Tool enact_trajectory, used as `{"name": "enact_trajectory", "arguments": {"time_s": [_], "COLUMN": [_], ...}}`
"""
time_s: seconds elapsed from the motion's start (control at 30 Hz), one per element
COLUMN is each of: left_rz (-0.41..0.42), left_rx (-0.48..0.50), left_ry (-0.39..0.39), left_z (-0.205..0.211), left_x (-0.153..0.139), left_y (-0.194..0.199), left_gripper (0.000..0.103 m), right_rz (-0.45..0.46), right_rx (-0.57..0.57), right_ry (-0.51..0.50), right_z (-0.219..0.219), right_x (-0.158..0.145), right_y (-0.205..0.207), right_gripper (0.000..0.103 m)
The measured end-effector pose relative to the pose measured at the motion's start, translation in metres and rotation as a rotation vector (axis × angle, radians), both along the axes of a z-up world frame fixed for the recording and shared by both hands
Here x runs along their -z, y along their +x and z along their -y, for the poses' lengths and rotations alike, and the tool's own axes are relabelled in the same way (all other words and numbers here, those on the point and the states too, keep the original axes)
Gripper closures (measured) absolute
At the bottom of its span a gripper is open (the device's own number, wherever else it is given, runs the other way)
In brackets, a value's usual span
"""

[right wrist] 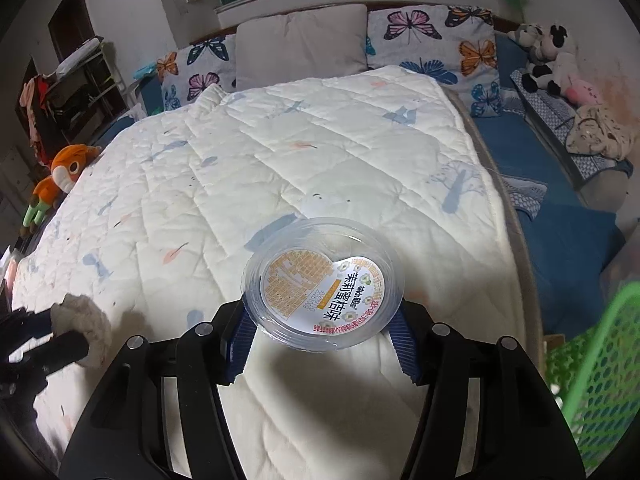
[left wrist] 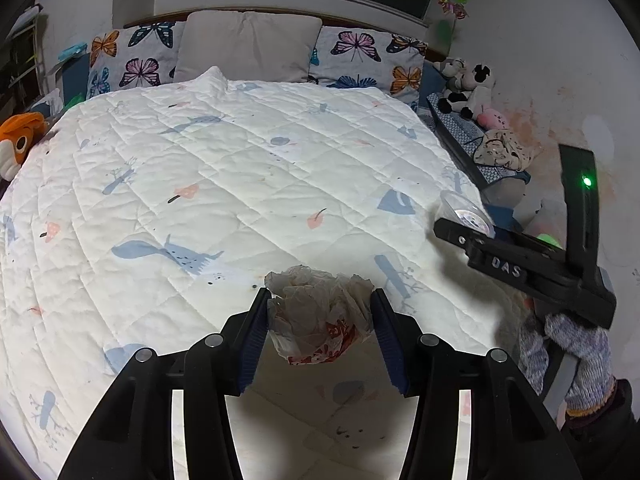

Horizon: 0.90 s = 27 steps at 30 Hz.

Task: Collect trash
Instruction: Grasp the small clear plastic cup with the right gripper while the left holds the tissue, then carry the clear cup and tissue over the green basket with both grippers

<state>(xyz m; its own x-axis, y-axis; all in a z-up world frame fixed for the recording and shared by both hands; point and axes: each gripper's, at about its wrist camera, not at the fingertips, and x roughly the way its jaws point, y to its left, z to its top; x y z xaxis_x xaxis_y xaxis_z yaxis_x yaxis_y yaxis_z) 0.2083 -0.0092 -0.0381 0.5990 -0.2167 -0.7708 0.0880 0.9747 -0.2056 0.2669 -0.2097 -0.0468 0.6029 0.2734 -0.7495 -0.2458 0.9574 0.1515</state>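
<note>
Two pieces of trash are in hand, and neither is binned yet. Nearest the left wrist camera, the left gripper [left wrist: 321, 312] is clamped on a crumpled paper wrapper [left wrist: 320, 316], its blue pads pressing both sides and the wad lifted clear of the quilt [left wrist: 224, 176]. In the right wrist view the right gripper [right wrist: 323, 326] has a clear plastic cup [right wrist: 324, 290] with a printed lid between its pads; the pads meet the cup's sides, though I cannot tell how firm the grip is. The cup sits near the quilt's right edge on the bed. Just beyond, at the lower right, a green mesh basket [right wrist: 592, 364] stands beside the bed, probably the bin. By my judgement, carrying both items to it is what remains. Farther up, the quilt shows no other litter, only pillows [right wrist: 300, 44] and plush toys [right wrist: 552, 56].
</note>
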Motion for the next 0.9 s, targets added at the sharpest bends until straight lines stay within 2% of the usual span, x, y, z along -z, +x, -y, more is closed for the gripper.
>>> {"name": "enact_trajectory", "arguments": {"time_s": [0.43, 0.9], "left_rz": [0.022, 0.035], "left_rx": [0.102, 0.279], "left_ry": [-0.016, -0.016], "left_z": [0.059, 0.152], "left_x": [-0.014, -0.027], "left_y": [-0.012, -0.020], "left_gripper": [0.054, 0.054], "right_rz": [0.060, 0.064], "right_rx": [0.114, 0.301], "right_ry": [0.041, 0.014], "right_z": [0.066, 0.161], "right_x": [-0.025, -0.022], "right_y": [-0.068, -0.139], "right_gripper": [0.044, 0.044]}}
